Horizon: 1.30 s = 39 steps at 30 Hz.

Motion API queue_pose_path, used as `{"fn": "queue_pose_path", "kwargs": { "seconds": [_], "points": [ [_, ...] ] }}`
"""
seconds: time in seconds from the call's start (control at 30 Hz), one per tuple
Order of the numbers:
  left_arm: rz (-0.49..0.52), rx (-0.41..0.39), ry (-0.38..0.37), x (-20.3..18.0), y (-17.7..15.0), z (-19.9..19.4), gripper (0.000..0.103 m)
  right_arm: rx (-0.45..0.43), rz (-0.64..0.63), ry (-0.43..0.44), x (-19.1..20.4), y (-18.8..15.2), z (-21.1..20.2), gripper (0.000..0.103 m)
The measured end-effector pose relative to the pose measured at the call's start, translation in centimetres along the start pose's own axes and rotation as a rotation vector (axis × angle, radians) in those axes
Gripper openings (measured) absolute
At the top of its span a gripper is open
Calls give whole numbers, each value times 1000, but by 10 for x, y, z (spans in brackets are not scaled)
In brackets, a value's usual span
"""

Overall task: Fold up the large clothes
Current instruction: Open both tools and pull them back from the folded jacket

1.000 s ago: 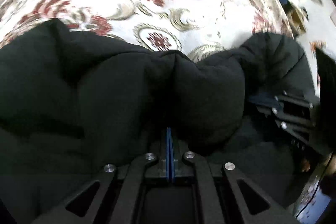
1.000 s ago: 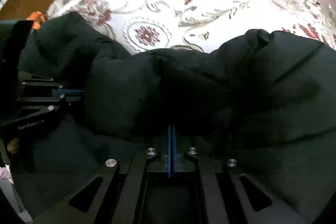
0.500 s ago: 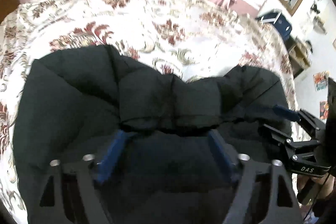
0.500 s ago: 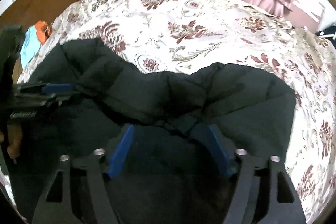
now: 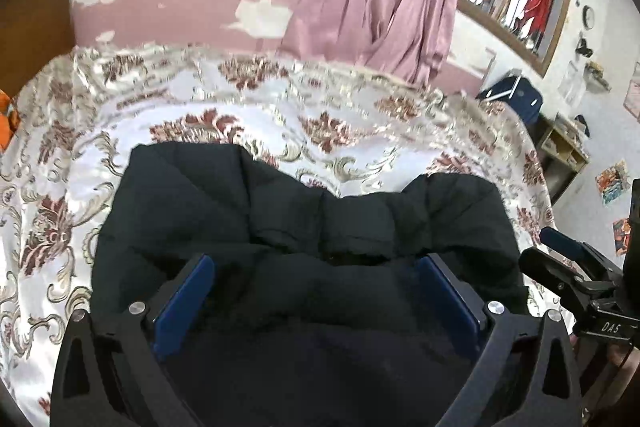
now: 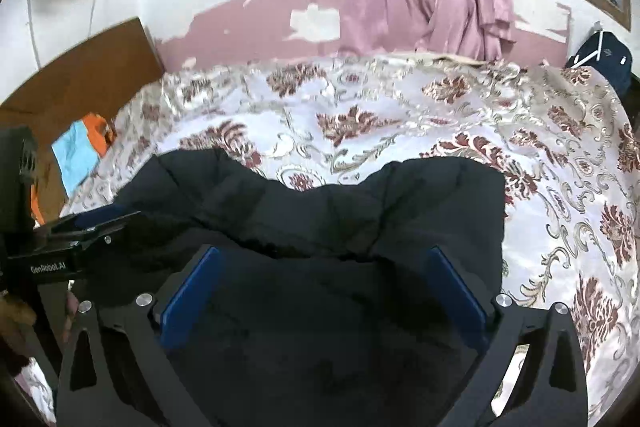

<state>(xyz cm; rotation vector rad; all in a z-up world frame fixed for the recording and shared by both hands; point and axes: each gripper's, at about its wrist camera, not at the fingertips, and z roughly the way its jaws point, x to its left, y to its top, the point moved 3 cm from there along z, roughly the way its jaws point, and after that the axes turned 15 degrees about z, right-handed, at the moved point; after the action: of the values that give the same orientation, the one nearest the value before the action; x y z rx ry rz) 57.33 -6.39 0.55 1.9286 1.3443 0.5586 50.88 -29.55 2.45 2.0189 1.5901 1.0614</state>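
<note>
The black coat [image 5: 304, 227] lies on the bed [image 5: 240, 107], doubled over into a thick, roughly squared bundle with a puffy, uneven far edge. The left gripper [image 5: 316, 291] and right gripper [image 6: 320, 283] both hang over it, jaws spread wide, gripping nothing. I'd say the fold is largely made; squaring up may remain.

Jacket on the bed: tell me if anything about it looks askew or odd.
The jacket lies bunched, not flat: its far edge dips in the middle with both corners humped up on the bedspread. No damage is visible.
</note>
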Motion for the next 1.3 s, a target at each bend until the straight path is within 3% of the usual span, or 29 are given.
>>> {"fn": "queue_pose_path", "kwargs": {
  "seconds": [0.5,0.73,1.0,1.3],
  "points": [
    [60,-246,53,-21,-24,-92,103,-233,-41,35,14,-31,-86,101],
    [85,-276,73,-40,-49,-164,103,-302,-60,41,33,-60,-159,102],
    [121,-317,145,-56,-83,-259,103,-325,-62,53,47,-93,-245,102],
    [142,-332,191,-75,-128,-320,103,-326,-73,71,62,-140,-294,102]
  ]
}}
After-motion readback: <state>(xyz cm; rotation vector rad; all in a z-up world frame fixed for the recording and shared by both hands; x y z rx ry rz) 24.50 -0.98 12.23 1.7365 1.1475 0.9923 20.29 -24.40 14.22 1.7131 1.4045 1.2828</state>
